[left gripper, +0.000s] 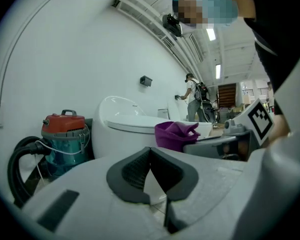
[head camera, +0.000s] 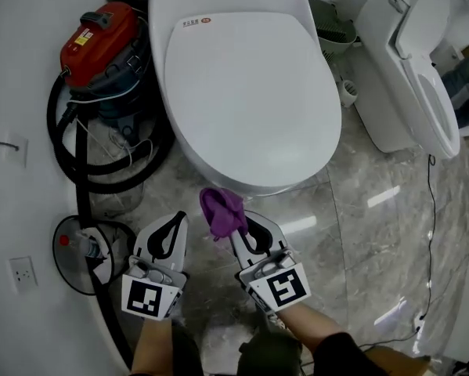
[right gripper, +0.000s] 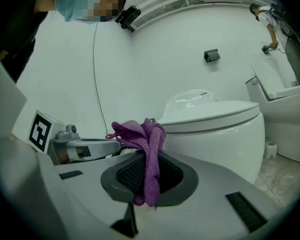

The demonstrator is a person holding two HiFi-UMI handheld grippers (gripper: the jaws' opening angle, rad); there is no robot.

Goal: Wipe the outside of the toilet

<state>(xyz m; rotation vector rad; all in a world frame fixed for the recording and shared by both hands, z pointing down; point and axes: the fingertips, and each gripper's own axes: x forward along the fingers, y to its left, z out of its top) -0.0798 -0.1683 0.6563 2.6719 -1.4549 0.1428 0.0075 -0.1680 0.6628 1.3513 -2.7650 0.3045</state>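
Just off the front of the toilet (head camera: 242, 92), low over the floor: right gripper (head camera: 246, 225) is clamped on a purple cloth (head camera: 221, 210). The cloth is bunched above the jaws and hangs down between the pads in the right gripper view. It sits just beside the bowl front; touching or not, can't tell from above. Left gripper (head camera: 174, 227) is next to the right one, apart from it, with jaws together at the tips and nothing in them. Toilet is white with its lid down. Red-topped vacuum (head camera: 105, 49) stands to its left, with a black hose (head camera: 66, 143) looped on the floor. Second toilet (head camera: 410, 77), lid up, is off to the right.
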